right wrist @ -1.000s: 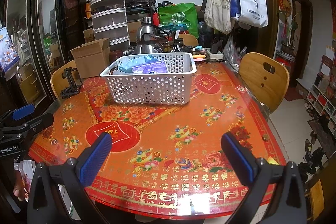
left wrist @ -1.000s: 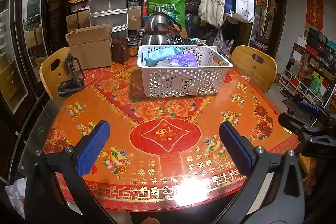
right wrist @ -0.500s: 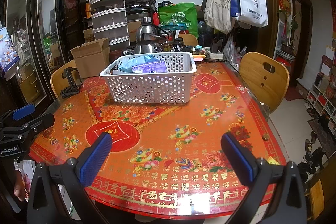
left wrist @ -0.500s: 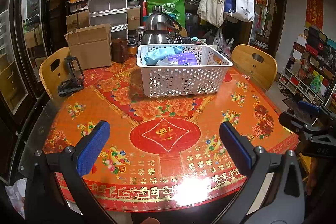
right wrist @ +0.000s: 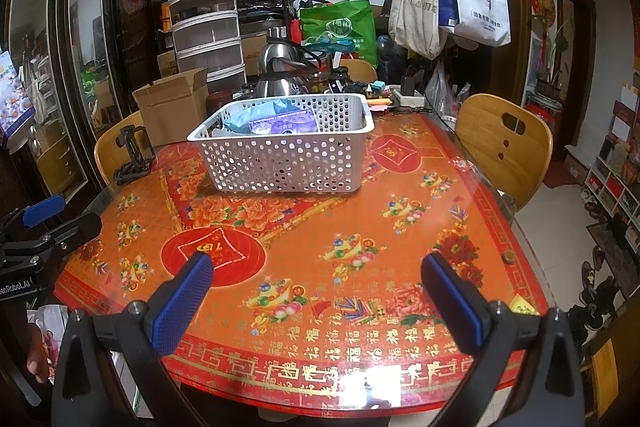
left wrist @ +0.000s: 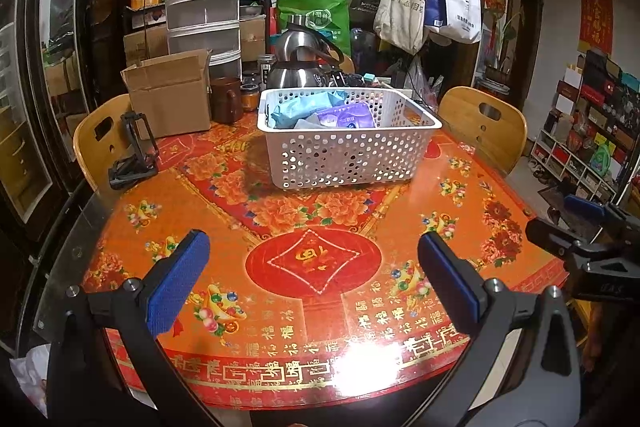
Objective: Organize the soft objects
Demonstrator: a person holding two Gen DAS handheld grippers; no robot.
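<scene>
While both tools hover over the near edge of the bench [left wrist: 400,219], the left hand-held gripper [left wrist: 314,277] stands wide apart, holding and touching nothing, and the right hand-held gripper [right wrist: 316,293] is equally wide and empty. Soft packets, a pale blue one [left wrist: 306,105] and a purple one [left wrist: 348,115], lie in the white perforated basket [left wrist: 348,157] toward the bench's far edge. Repeated gold 福 characters run along the tablecloth's near border. "enRobot.AI" reads on the left tool's body in the right wrist view; the tote-bag printing is too small to read.
</scene>
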